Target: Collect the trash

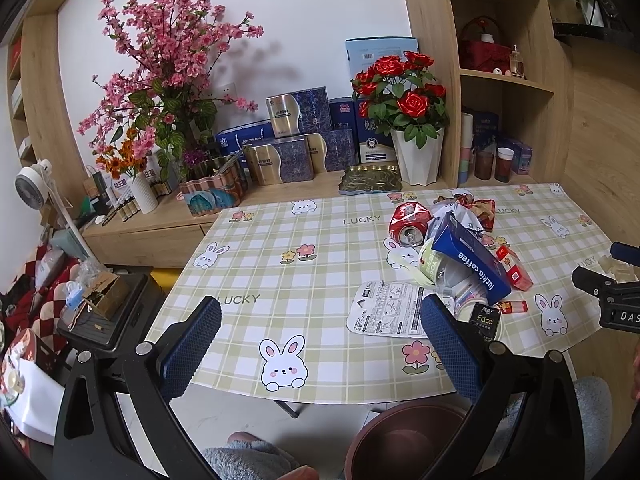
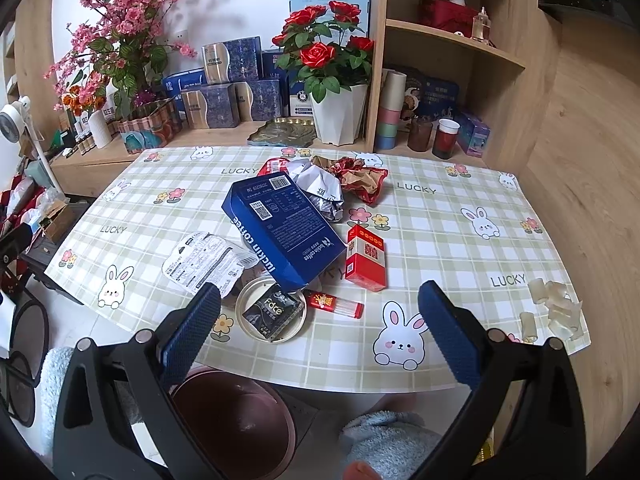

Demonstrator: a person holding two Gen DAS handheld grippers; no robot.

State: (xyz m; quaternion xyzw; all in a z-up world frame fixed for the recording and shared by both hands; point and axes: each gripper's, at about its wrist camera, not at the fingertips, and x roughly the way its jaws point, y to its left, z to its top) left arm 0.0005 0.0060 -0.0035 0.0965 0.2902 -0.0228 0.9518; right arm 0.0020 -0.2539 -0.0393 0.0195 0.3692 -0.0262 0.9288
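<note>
A pile of trash lies on the checked tablecloth (image 2: 440, 240): a blue luckin coffee box (image 2: 284, 228), a red carton (image 2: 366, 258), a red lighter (image 2: 336, 306), a round lid holding a black Face sachet (image 2: 272, 314), a white printed film lid (image 2: 204, 260), crumpled foil wrappers (image 2: 344, 184) and a crushed red can (image 1: 410, 224). A brown bin (image 2: 236, 424) stands on the floor under the table's near edge. My left gripper (image 1: 320, 340) is open and empty, above the near edge, left of the pile. My right gripper (image 2: 320, 328) is open and empty, just short of the lighter.
A wooden sideboard behind the table carries flower pots (image 2: 340, 112), a leaf-shaped tray (image 2: 280, 132) and blue gift boxes (image 2: 224, 92). Shelves with cups (image 2: 444, 138) stand at the right. Small pale plastic pieces (image 2: 554, 312) lie at the table's right corner. A fan (image 1: 34, 184) and clutter stand at the left.
</note>
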